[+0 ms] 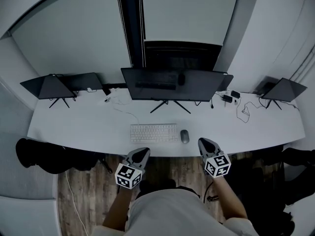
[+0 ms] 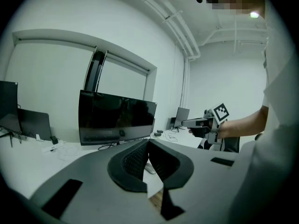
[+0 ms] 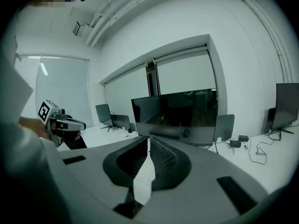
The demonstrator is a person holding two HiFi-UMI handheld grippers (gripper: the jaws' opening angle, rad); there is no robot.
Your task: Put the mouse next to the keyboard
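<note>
mouse [image 1: 184, 136] (small, dim) beside keyboard [image 1: 154, 132]

- A wide dark monitor [image 1: 172, 84] stands at the middle of the white desk [image 1: 78, 127].
- A left screen [image 1: 47, 87] and a right screen [image 1: 285, 89] sit at its ends.
- Loose cables [image 1: 243, 111] trail nearby.

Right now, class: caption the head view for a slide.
Mouse beside keyboard on white desk; left gripper and right gripper hover shut, empty.
</note>
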